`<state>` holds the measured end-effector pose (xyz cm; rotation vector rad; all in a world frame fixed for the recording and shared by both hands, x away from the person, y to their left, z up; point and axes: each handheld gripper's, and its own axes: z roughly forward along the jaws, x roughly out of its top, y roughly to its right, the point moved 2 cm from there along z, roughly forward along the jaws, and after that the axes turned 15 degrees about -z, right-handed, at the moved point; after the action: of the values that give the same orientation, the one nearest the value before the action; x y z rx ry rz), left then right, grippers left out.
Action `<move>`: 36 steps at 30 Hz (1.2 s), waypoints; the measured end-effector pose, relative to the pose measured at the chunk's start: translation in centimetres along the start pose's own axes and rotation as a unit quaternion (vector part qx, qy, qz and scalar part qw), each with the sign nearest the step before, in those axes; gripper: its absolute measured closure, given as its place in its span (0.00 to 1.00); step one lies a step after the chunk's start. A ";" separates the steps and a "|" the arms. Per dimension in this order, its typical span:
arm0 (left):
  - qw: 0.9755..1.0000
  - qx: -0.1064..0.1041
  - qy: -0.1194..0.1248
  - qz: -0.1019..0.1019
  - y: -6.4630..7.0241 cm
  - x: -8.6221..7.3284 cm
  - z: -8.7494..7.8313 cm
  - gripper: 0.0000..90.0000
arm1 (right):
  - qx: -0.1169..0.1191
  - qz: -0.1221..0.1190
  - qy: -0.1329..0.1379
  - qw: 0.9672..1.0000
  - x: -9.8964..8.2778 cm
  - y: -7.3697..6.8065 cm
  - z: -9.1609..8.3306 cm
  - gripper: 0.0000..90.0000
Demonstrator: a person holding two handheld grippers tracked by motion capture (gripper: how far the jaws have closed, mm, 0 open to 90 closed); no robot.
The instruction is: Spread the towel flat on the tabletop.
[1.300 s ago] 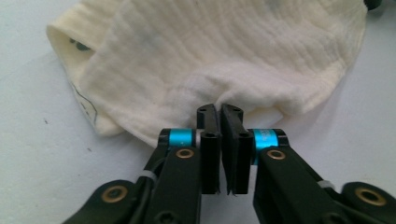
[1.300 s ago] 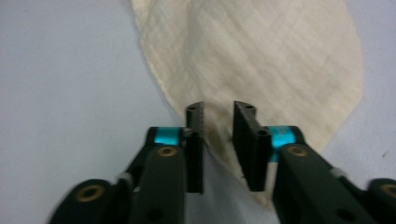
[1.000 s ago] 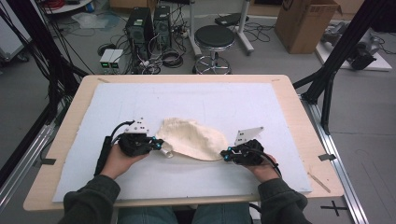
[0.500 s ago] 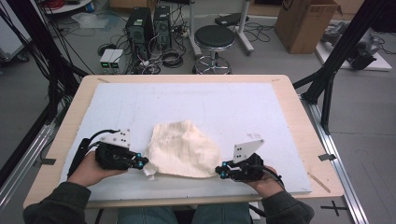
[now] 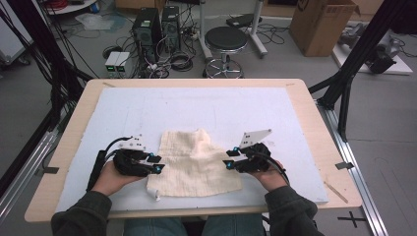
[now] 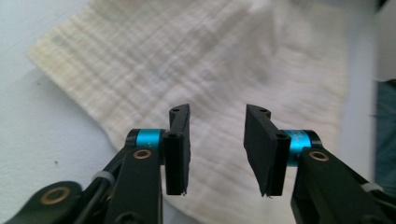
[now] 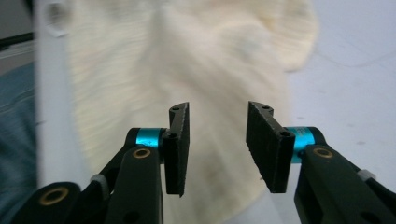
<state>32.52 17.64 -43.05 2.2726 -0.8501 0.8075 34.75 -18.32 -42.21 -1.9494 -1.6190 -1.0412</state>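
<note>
White foam padding (image 5: pixel 216 105) covers my wooden table, and on it, toward the 6 o'clock edge, lies one cream, crinkled cotton cloth (image 5: pixel 196 164), flat, long axis running 9 to 3. My left gripper (image 5: pixel 158 163) sits at its 9 o'clock edge and my right gripper (image 5: pixel 230 160) at 3 o'clock, equally near. Both jaw pairs have just opened halfway and hold nothing, the cloth lying beneath them.

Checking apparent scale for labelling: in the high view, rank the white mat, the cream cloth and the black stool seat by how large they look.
1. white mat
2. cream cloth
3. black stool seat, which stands farther off, so its real size is unsure.
</note>
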 end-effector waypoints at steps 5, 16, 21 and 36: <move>0.999 0.044 -0.024 -0.007 -0.8 -0.5 2.0 0.64 | 0.006 0.041 -0.010 0.999 -1.0 2.2 2.0 0.58; 0.998 0.050 -0.015 0.018 0.5 -0.8 1.3 0.98 | 0.039 0.018 -0.006 0.999 -0.5 0.9 0.5 0.95; 0.999 0.022 -0.002 0.032 2.3 -1.4 -0.3 0.98 | 0.042 -0.006 0.001 0.999 0.1 -1.2 -1.8 0.94; 0.999 -0.030 0.038 0.002 2.5 -0.6 -3.1 0.72 | 0.060 -0.009 0.040 0.997 1.7 -2.3 -3.7 0.71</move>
<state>29.33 18.37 -40.73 2.1734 -0.8340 0.8537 31.62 -19.26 -38.87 -1.7954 -1.6212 -0.9910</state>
